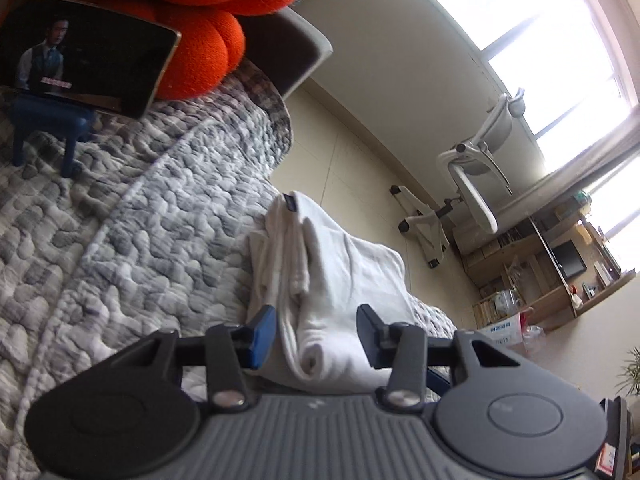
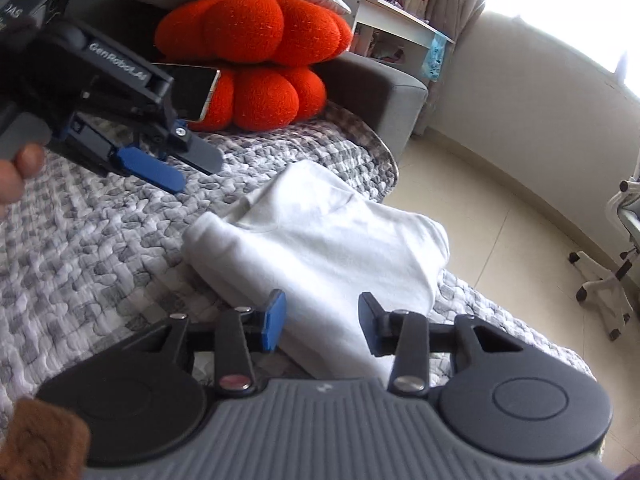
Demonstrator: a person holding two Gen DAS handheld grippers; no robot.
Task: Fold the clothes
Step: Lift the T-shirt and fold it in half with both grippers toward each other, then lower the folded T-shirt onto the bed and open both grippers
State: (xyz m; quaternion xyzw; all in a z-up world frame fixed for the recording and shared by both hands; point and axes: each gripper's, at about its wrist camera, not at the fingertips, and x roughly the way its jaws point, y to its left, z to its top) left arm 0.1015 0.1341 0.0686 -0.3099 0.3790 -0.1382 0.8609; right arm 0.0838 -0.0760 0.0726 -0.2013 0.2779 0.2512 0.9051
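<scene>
A folded white garment (image 1: 320, 276) (image 2: 320, 240) lies on the grey quilted cover (image 1: 132, 232) (image 2: 88, 248), close to its edge by the floor. My left gripper (image 1: 316, 336) is open; the garment's rolled end shows in the gap between its blue pads. From the right wrist view the left gripper (image 2: 180, 168) hovers above the quilt to the left of the garment, with nothing held. My right gripper (image 2: 322, 326) is open over the garment's near end, and white cloth shows between its pads without being pinched.
An orange pumpkin cushion (image 2: 256, 52) leans on a grey sofa arm (image 2: 384, 92) at the back. A tablet (image 1: 88, 56) stands on a blue stand (image 1: 48, 120). A white cable (image 1: 132, 196) crosses the quilt. A white office chair (image 1: 472, 188) and wooden shelves (image 1: 540, 276) stand on the tiled floor.
</scene>
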